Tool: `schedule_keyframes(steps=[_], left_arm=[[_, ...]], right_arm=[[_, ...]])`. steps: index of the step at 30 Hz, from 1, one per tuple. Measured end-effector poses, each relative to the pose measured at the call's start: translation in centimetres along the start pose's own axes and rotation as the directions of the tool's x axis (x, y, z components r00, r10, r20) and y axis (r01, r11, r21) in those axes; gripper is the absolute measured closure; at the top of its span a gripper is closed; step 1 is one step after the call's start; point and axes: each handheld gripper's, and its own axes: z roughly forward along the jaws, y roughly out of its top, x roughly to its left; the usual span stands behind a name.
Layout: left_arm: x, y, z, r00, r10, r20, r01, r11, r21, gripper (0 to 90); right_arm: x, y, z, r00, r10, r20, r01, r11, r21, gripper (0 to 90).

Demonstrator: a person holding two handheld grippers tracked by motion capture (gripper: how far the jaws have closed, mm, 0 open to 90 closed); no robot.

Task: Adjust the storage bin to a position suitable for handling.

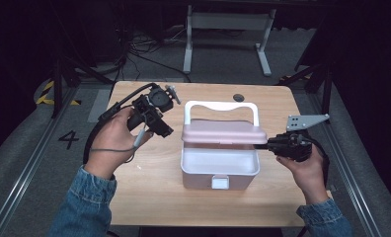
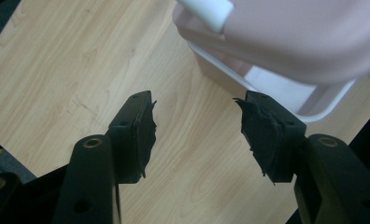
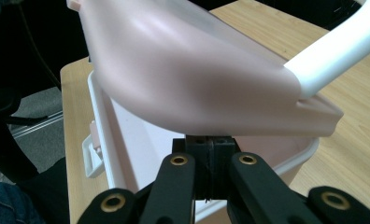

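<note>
My right hand-held gripper [image 1: 271, 144] is pressed together at the right end of the box's [image 1: 219, 170] pink lid [image 1: 223, 132], which sits lifted above the white box in the middle of the tabletop [image 1: 149, 182]. My left hand-held gripper [image 1: 159, 126] hovers spread and empty just left of the box, over bare pale wood grain. Beyond the tabletop's far edge, grey carpet, a tangle of cables [image 1: 134, 49] and a white frame [image 1: 228, 29] stand in a dark room.
</note>
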Motion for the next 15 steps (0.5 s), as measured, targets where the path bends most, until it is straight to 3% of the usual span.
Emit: schedule_keyframes(steps=[2,5,9,15], left_arm=[[-0.2,-0.5,0.3,0.9999,0.007,0.009,-0.007,0.9999,-0.014,45.6],[-0.7,-1.2,0.8,0.9998,0.004,-0.017,-0.004,0.9991,-0.042,45.4],[-1.0,-2.0,1.8,1.0000,-0.002,0.008,0.002,0.9961,-0.088,43.1],[-0.9,-3.0,3.6,0.9980,-0.043,0.047,0.049,0.9879,-0.147,42.6]], right_arm=[[0.0,0.3,-0.1,1.0000,-0.005,-0.002,0.005,1.000,-0.014,89.9],[0.0,0.6,-0.1,0.9999,-0.012,0.001,0.012,1.000,-0.018,89.9],[-0.1,0.9,0.0,0.9999,-0.010,0.006,0.010,1.000,-0.027,89.9],[-0.3,1.0,-0.1,0.9999,-0.002,0.011,0.003,0.999,-0.044,89.9]])
